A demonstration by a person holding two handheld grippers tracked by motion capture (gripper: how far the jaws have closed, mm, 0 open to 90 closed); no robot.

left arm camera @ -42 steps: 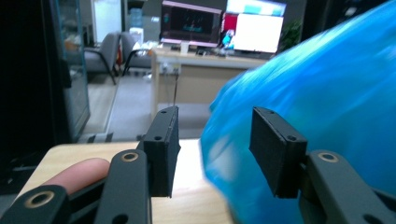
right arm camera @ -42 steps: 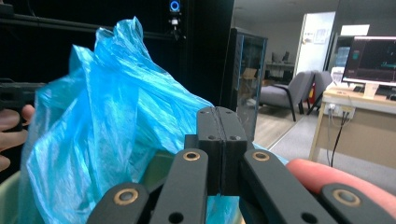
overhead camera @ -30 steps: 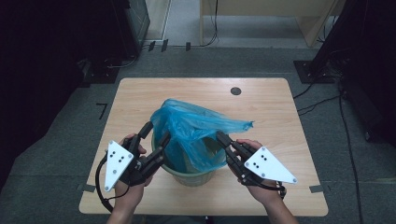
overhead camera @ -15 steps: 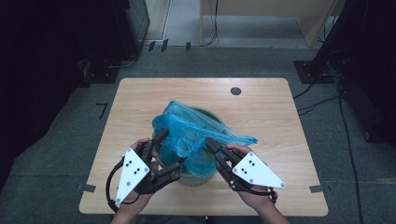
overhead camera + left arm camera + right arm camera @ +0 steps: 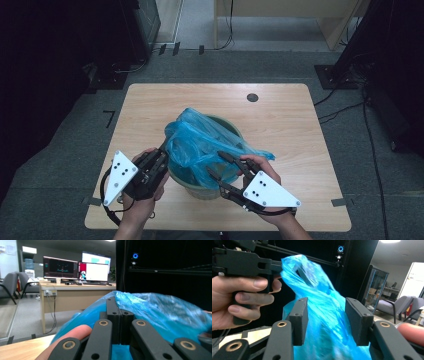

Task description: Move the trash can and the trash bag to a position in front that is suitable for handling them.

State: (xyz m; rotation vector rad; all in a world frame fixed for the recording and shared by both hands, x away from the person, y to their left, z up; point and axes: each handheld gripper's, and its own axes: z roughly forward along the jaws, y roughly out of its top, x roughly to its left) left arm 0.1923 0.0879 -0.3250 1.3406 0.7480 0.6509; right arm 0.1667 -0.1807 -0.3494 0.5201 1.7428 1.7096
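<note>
Lining a bin: two hand-held grippers work a blue bag (image 5: 210, 145) over a green bin (image 5: 200, 182).
Left gripper (image 5: 117, 315): jaws just closed, pressed together on the bag's left edge.
Right gripper (image 5: 325, 320): jaws just been opening, now spread, blue film loose between the pads.
Bag: draped over the bin's mouth, bunched high.
Bin: near-centre of the wooden table (image 5: 150, 107), between both hands.
</note>
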